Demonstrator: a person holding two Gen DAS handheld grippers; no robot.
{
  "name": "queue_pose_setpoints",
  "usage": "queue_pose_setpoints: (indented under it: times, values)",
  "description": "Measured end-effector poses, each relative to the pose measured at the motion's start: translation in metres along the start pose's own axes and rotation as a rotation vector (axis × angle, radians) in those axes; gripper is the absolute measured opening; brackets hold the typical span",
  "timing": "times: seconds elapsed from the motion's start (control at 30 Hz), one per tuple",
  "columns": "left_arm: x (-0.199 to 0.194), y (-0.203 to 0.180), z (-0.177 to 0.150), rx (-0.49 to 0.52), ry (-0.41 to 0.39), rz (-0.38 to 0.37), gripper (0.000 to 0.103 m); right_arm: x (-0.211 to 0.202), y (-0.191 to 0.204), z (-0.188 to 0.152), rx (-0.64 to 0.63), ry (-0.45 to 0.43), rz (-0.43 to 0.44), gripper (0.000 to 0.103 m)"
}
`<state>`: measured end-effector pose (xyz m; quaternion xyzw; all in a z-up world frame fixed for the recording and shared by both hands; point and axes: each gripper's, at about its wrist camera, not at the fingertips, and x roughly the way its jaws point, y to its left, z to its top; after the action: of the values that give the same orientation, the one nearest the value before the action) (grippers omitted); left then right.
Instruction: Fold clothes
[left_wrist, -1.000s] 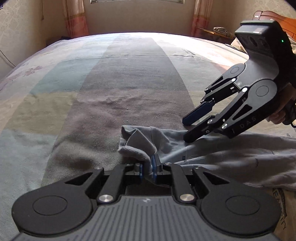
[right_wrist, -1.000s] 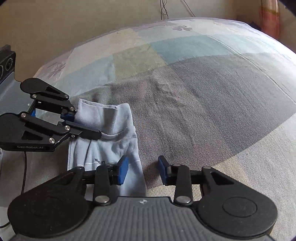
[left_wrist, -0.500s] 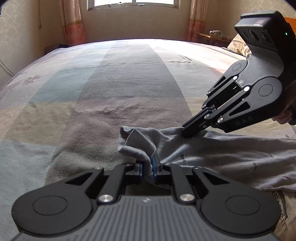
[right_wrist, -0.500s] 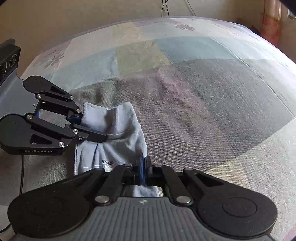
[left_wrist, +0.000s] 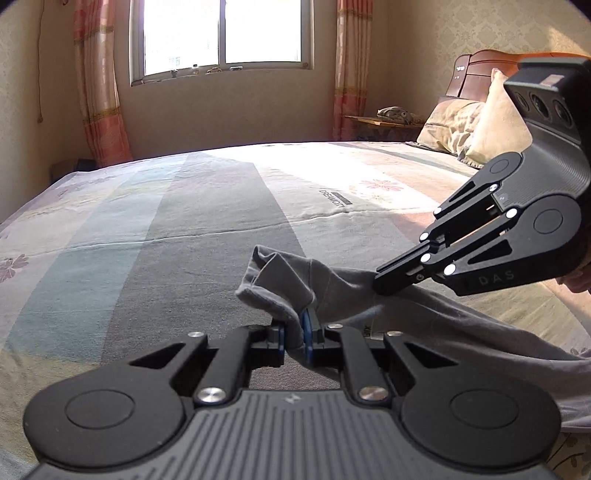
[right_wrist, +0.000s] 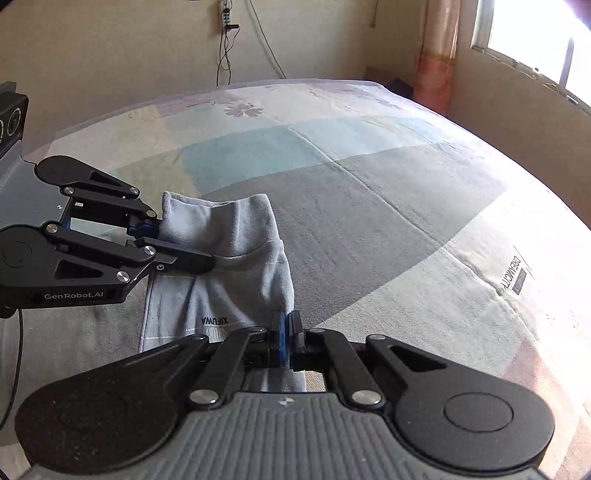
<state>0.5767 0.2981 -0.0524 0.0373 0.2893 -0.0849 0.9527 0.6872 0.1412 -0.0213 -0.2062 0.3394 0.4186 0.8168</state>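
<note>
Changes on record:
- Right gripper (right_wrist: 286, 341): jaws were spread a second ago; now closed on the near edge of the grey garment (right_wrist: 236, 266).
- Left gripper (left_wrist: 294, 338): raised along with the right.
- Garment: its pinched end has been lifted off the bedspread (left_wrist: 155, 266) and now hangs taut between both tools.

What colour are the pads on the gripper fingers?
Blue, clearest in the right wrist view on the right gripper's pads.

Grey garment (left_wrist: 424, 325); striped bedspread (left_wrist: 147, 236) of grey, pale blue, cream, with flowers; black grippers, blue pads (left_wrist: 306, 326); pink-striped curtains (left_wrist: 98, 74).
</note>
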Motion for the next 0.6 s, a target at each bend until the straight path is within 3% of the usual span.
queue_pose_setpoints:
  times: [0.1,0.17,0.2,0.3,0.4,0.47,0.6]
  values:
    - [0.017,0.006,-0.011,-0.035,0.084,0.010,0.017,0.014,-0.003,-0.005,0.044,0.012,0.026,0.004]
    - [0.024,0.014,-0.023,-0.077,0.153,0.044,0.029,0.021,-0.006,-0.011,0.078,0.027,0.051,0.010]
    - [0.024,0.019,-0.029,-0.096,0.179,0.068,0.029,0.020,-0.008,-0.014,0.090,0.027,0.047,0.011]
    - [0.009,0.040,-0.033,-0.166,0.161,0.139,0.032,-0.004,-0.025,-0.032,0.157,0.002,0.009,0.019]
    - [-0.009,0.057,-0.031,-0.229,0.134,0.177,0.034,-0.034,-0.046,-0.057,0.218,0.015,-0.045,0.019]
    - [-0.017,0.050,-0.027,-0.238,0.117,0.111,0.036,-0.055,-0.060,-0.082,0.257,0.054,-0.101,0.019]
    - [-0.018,-0.001,-0.024,-0.138,0.142,-0.068,0.038,-0.088,-0.070,-0.136,0.333,0.158,-0.171,0.019]
